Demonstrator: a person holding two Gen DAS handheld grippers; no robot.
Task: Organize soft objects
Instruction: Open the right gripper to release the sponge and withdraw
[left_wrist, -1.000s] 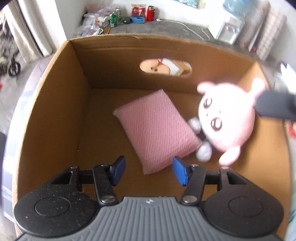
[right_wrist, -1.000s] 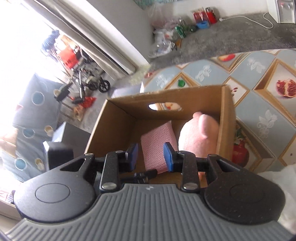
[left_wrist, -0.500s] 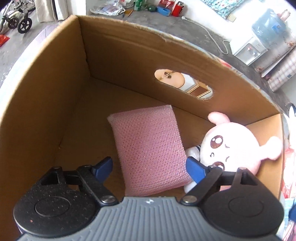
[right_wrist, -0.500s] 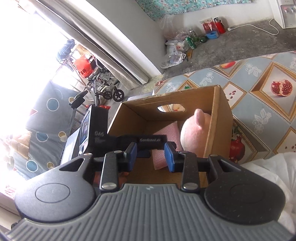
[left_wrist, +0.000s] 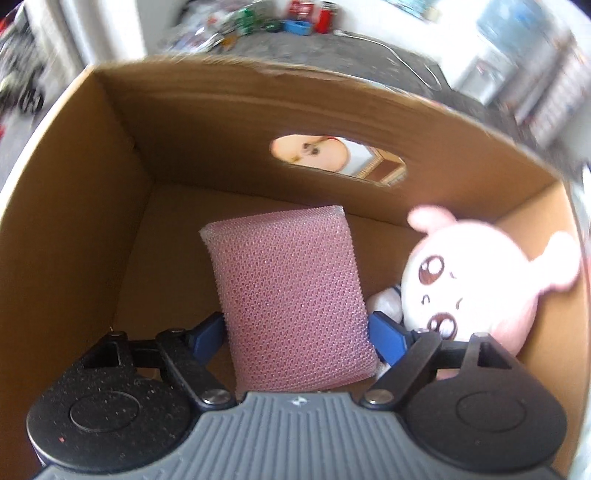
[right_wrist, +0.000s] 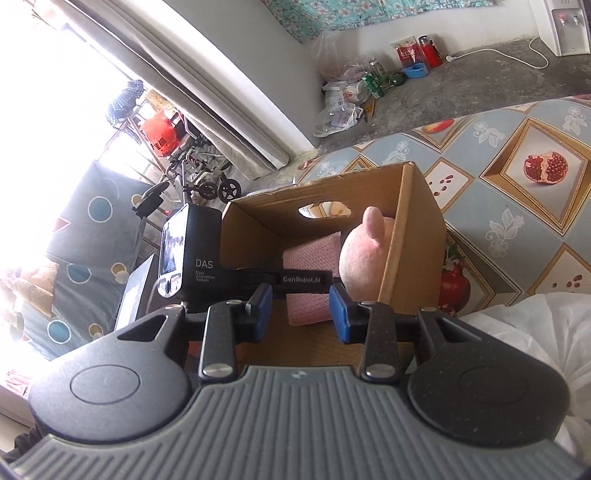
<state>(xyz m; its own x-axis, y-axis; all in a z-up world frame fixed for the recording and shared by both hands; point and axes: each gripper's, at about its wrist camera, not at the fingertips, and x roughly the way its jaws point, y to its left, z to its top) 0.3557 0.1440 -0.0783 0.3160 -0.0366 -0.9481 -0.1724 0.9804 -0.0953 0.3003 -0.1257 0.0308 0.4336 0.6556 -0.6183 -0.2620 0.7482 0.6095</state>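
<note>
Left hand-held gripper (left_wrist: 295, 334): jaws spread wide, having just been closing slightly, straddling the pink mesh sponge (left_wrist: 291, 295) without clamping it. Sponge lies on the cardboard box (left_wrist: 92, 221) floor, beside a pink plush toy (left_wrist: 476, 280) against the right wall. Right hand-held gripper (right_wrist: 299, 310): jaws partly open, nothing between them, outside the box, which sits on a fruit-patterned surface (right_wrist: 517, 206).

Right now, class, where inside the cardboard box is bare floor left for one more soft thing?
Bare floor lies between the brown cardboard box's left wall and the pink mesh sponge. The right side is crowded: the pink plush toy fills that corner.
</note>
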